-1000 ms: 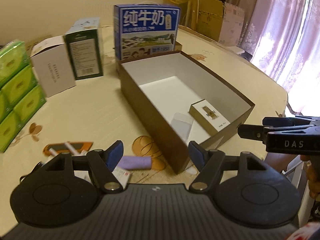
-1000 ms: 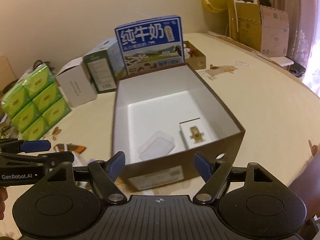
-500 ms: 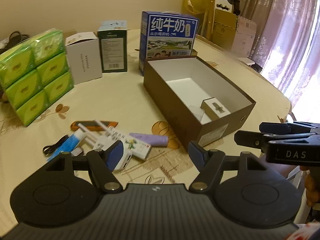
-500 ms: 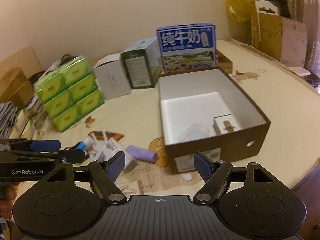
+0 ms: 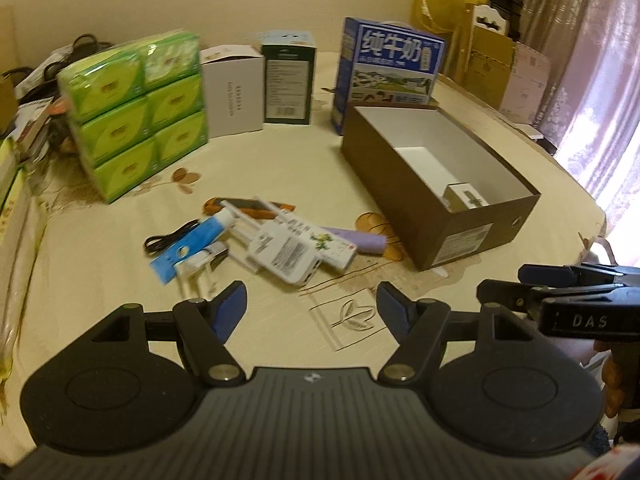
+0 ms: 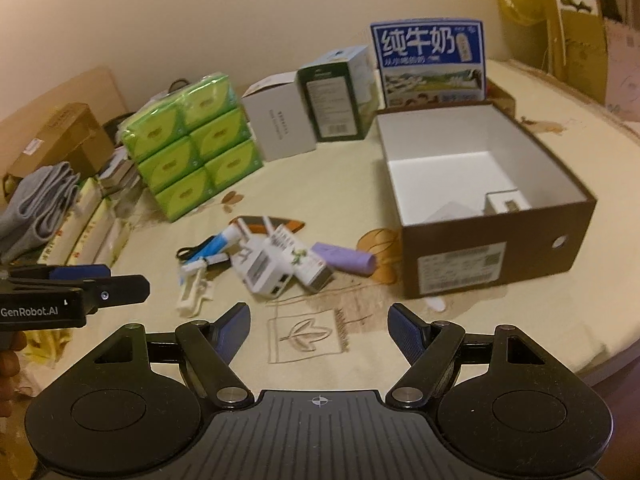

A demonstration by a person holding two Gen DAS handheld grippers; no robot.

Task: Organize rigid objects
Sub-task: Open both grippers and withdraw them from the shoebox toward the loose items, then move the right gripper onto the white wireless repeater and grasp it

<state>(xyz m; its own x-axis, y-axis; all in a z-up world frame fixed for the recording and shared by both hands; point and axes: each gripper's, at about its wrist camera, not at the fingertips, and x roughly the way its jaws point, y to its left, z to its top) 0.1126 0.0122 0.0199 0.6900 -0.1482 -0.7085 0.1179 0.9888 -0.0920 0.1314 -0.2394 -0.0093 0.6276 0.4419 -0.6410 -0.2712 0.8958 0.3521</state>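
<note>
A brown cardboard box (image 5: pixel 404 184) (image 6: pixel 496 254) with a white inside stands open on the table, holding a small white carton (image 5: pixel 466 197) (image 6: pixel 506 203) and a clear flat lid (image 6: pixel 452 213). To its left lies a heap of small items: a white router (image 5: pixel 282 254) (image 6: pixel 262 266), a purple roll (image 5: pixel 362 240) (image 6: pixel 344 260), a blue tube (image 5: pixel 192 246), a medicine carton (image 6: pixel 308 266), an orange knife (image 5: pixel 244 205) and a black cable (image 5: pixel 168 238). My left gripper (image 5: pixel 312 312) and right gripper (image 6: pixel 320 322) hang open and empty over the near table, short of the heap.
Green tissue packs (image 5: pixel 136 110), a white box (image 5: pixel 234 90), a green carton (image 5: pixel 288 80) and a blue milk case (image 5: pixel 388 68) line the far side. Folded grey cloth (image 6: pixel 36 204) and books sit far left. The table edge (image 6: pixel 580 364) curves near right.
Both grippers have drawn back from the brown box and swung left. The heap of small items has come fully into view. Both stay open and empty.
</note>
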